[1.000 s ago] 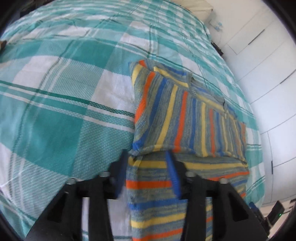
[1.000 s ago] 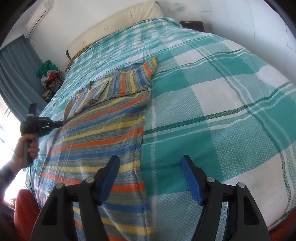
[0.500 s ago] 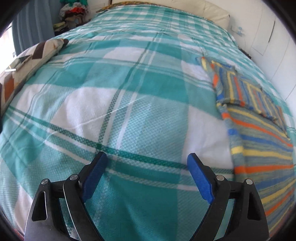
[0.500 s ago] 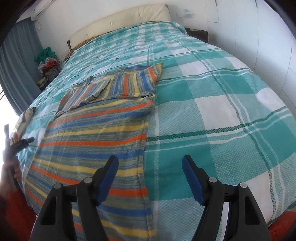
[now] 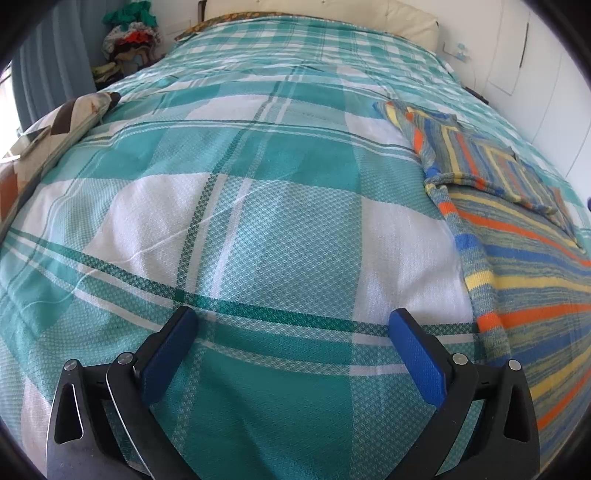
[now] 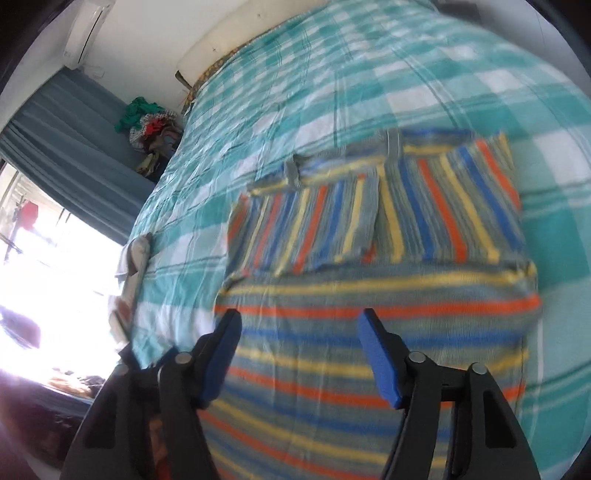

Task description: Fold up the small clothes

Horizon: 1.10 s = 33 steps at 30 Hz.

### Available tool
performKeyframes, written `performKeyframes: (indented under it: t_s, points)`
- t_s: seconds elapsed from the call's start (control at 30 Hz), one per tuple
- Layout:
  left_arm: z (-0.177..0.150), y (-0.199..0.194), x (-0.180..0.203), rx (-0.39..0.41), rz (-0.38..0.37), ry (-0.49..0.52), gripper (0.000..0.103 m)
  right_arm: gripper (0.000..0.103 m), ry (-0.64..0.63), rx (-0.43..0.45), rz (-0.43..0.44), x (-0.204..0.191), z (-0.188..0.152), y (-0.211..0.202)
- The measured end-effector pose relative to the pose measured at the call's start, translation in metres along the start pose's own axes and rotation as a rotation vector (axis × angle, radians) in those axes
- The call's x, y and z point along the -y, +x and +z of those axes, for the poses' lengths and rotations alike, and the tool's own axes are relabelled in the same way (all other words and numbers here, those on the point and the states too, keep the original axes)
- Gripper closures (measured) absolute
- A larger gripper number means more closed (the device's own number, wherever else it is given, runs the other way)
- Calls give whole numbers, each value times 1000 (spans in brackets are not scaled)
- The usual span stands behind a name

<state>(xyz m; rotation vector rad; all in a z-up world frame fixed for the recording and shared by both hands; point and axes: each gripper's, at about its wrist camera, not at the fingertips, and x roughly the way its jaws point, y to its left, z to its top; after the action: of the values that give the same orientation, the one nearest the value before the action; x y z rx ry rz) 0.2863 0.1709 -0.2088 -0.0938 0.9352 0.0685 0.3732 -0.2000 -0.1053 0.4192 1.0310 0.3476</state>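
A striped knit sweater [image 6: 369, 295] in orange, blue, yellow and grey lies flat on the teal plaid bedspread [image 6: 280, 92], both sleeves folded across its upper part. In the left wrist view the sweater [image 5: 524, 266] lies at the right. My left gripper [image 5: 291, 325] hangs over bare bedspread [image 5: 258, 229] to the left of the sweater, its jaws opening wide with nothing between them. My right gripper [image 6: 299, 325] hovers above the sweater's body, jaws closing, pads apart and gripping nothing.
A patterned cushion [image 5: 48, 136] with a flat device on it lies at the bed's left edge. A pile of clothes [image 6: 151, 125] sits by the blue curtain [image 6: 74, 140]. A cream headboard [image 5: 332, 11] and white wardrobe doors [image 5: 546, 92] border the bed. A bright window [image 6: 44, 266] is at left.
My left gripper swung left off the sweater onto bare bedspread and its jaws widened. My right gripper moved left from the sweater's right edge to over its middle, jaws narrowing.
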Motion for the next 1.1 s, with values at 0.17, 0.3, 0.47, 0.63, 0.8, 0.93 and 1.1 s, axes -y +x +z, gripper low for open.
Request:
performKeyframes:
  t_s: [0.17,0.3,0.47,0.63,0.8,0.93,1.1]
  points:
    - [-2,0,0,11,-1,2,0,63,-8,-48,-5,9,26,54]
    - [-3,0,0,16,-4,3,0,73,61,-181,-118,40,7,85]
    - [-3,0,1,17,2,5,0,75,30,-144,-88,44,-12,48]
    - [-4,0,1,19,4,6,0,49,-63,-56,-120,56,-46,-18]
    - [-3,-1,1,23,10,7,0,44,-51,32,-246,101,-95,-79]
    - [-4,-2,1,23,10,6,0,44,-5,91,-310,135,-137,-109]
    - [-5,-7,-2,14,-9,-4,0,44,142,141,-226,161,-145,-124]
